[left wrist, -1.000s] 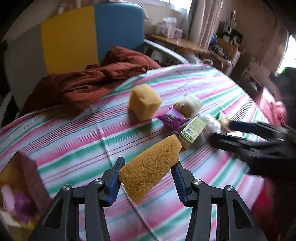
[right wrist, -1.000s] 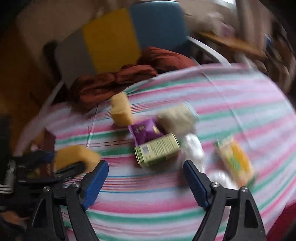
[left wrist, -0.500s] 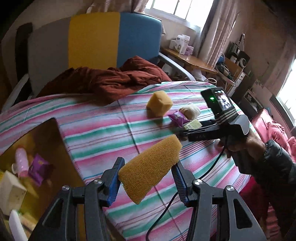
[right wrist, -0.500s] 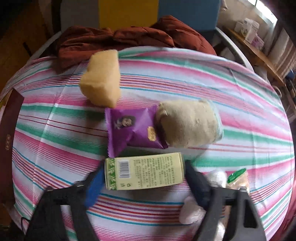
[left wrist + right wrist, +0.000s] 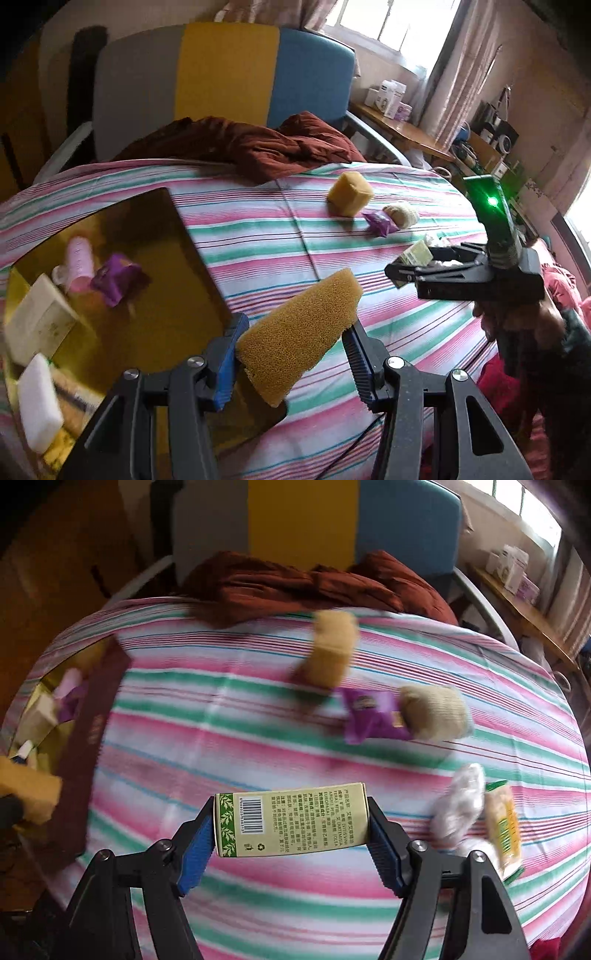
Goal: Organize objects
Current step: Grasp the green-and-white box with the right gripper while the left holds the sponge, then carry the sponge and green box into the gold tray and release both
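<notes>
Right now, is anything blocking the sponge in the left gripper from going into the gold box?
Nothing visible. The sponge, clamped in the left gripper, hangs at the gold box's open near edge.

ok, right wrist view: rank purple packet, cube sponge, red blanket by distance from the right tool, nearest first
1. Purple packet, mid-table, beyond the right tool and its green box.
2. Cube sponge, farther back.
3. Red blanket, far edge by the chair.

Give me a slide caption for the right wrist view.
Right gripper clamps a green carton above the striped cloth, near scattered packets.
</notes>
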Tool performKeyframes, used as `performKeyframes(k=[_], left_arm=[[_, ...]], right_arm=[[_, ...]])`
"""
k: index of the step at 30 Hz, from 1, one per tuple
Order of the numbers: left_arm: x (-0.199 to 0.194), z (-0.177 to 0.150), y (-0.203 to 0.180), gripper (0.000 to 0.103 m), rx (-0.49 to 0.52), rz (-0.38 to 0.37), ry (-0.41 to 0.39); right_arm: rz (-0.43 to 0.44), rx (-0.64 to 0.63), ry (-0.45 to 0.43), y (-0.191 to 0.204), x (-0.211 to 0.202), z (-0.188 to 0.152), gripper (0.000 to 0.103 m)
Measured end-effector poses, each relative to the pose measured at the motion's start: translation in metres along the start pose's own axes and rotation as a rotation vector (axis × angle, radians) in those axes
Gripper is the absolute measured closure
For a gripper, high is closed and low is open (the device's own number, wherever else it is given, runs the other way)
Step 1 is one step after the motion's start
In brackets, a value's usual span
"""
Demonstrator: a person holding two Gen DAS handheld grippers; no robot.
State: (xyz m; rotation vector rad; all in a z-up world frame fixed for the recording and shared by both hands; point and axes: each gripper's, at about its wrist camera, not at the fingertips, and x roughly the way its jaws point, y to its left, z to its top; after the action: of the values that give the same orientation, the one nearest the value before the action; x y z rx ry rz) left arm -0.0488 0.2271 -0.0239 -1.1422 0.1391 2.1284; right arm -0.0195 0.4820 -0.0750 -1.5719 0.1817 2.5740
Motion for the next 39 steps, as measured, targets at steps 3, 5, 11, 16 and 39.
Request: performKeyframes(k=[3,5,11,16,39], left_arm=[[-0.017,-0.009,0.009,0.05,-0.013,0.036,-0.033],[-0.028,-0.013,0.013,0.05,-0.007,0.067,-0.065],[-0.061,-0.028,0.027,0.05,0.006,0.163,-0.151],[-0.077,-0.039,0.044,0.049,-0.007,0.228,-0.186],[-0.088,-0.056,0.155,0.049,-0.345,0.19,-0.169]], right_arm=[[0.035,-0.031,-0.012,0.029,-0.005,-0.008,0.028],[0.057,-0.048,-0.02,0.046,-0.009,-0.011,0.028],[0.137,-0.068,-0.046,0.094,-0.017,-0.023,0.028],[0.194,-0.058,-0.088,0.124,-0.031,-0.025,0.028],[0.315,-0.174,-0.095,0.217,-0.035,-0.013,0.028]])
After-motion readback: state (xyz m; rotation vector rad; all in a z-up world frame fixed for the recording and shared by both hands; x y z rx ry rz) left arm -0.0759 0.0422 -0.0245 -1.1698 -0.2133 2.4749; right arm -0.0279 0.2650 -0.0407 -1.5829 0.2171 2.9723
